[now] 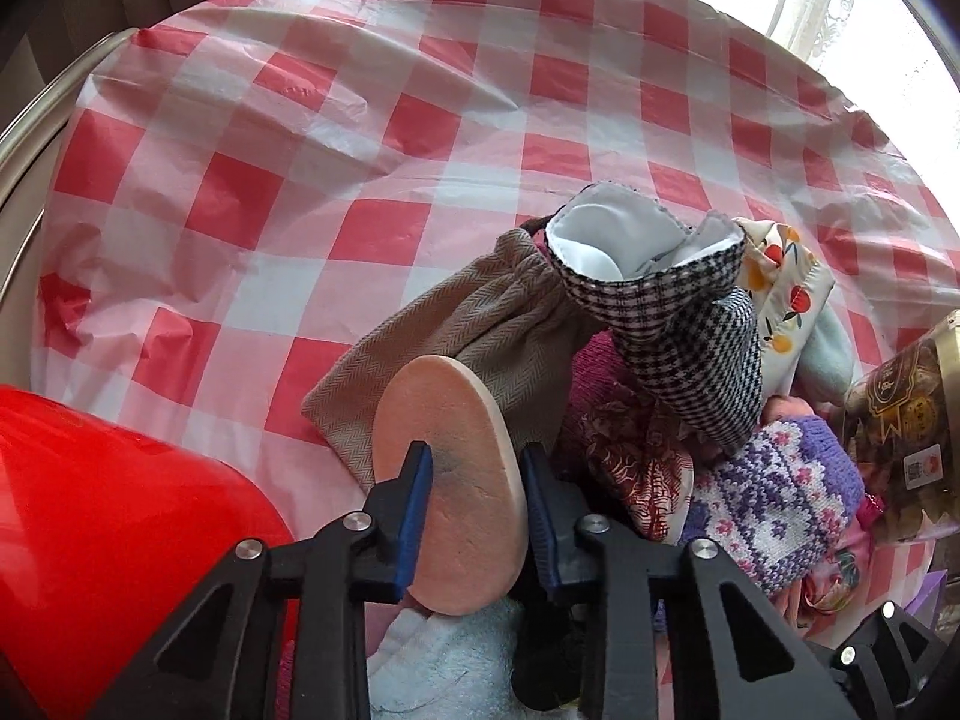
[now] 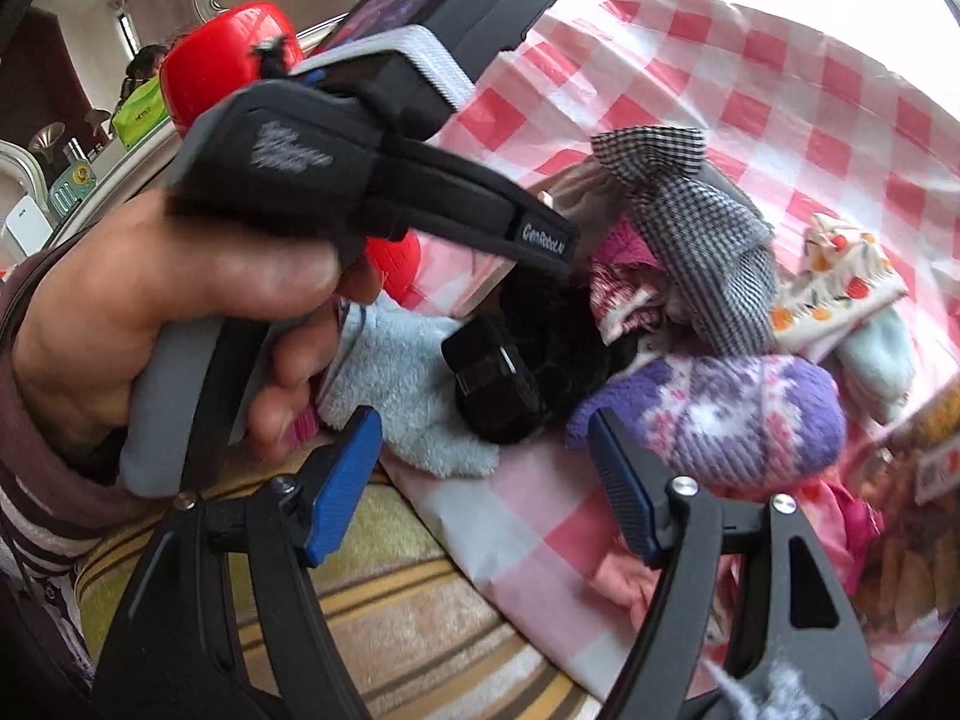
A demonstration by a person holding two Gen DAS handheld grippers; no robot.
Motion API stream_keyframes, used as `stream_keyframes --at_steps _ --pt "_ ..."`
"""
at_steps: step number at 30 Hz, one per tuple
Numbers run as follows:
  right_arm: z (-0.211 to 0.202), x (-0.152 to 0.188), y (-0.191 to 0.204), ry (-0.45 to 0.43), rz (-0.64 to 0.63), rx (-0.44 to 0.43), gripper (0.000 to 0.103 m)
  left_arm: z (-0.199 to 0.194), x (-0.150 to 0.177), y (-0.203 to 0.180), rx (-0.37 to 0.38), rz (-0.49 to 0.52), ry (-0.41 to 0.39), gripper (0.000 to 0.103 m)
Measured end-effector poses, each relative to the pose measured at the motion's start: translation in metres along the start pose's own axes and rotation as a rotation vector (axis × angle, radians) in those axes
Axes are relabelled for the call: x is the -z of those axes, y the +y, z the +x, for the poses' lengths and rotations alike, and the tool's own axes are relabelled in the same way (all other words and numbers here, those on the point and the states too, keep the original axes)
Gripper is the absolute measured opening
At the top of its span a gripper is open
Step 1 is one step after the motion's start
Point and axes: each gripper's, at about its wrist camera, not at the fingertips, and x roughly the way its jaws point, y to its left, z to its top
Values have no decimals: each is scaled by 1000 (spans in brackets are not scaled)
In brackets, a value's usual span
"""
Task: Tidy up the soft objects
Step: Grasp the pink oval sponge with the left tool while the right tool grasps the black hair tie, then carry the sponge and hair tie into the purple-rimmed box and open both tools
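My left gripper [image 1: 477, 474] is shut on a pink oval sponge pad [image 1: 450, 480] and holds it upright over the pile of soft things. Behind it lie a beige herringbone drawstring pouch [image 1: 456, 324], a black-and-white houndstooth pouch [image 1: 672, 324] standing open, and a purple knitted item [image 1: 780, 492]. In the right wrist view my right gripper [image 2: 486, 480] is open and empty above the table's near edge. In front of it are the purple knitted item [image 2: 738, 414], a light blue fluffy cloth [image 2: 408, 384] and the houndstooth pouch [image 2: 696, 228]. The person's left hand [image 2: 180, 312] holds the left gripper body at upper left.
A red-and-white checked tablecloth [image 1: 360, 150] covers the table. A red plastic container [image 1: 108, 528] stands at lower left. A clear jar with a gold label [image 1: 906, 420] stands at the right. A fruit-print cloth [image 2: 834, 282] and a pale blue item [image 2: 876, 354] lie at the right.
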Motion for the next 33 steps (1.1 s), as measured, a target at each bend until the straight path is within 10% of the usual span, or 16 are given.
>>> stream_keyframes --at_steps 9,16,33 --pt "32 -14 -2 36 -18 -22 69 -21 8 9 23 9 -60 20" --pt "50 -17 -8 70 -7 -21 38 -51 21 12 111 7 -155 20" --pt "-31 24 -10 -28 142 90 37 -97 61 5 201 8 -276 10"
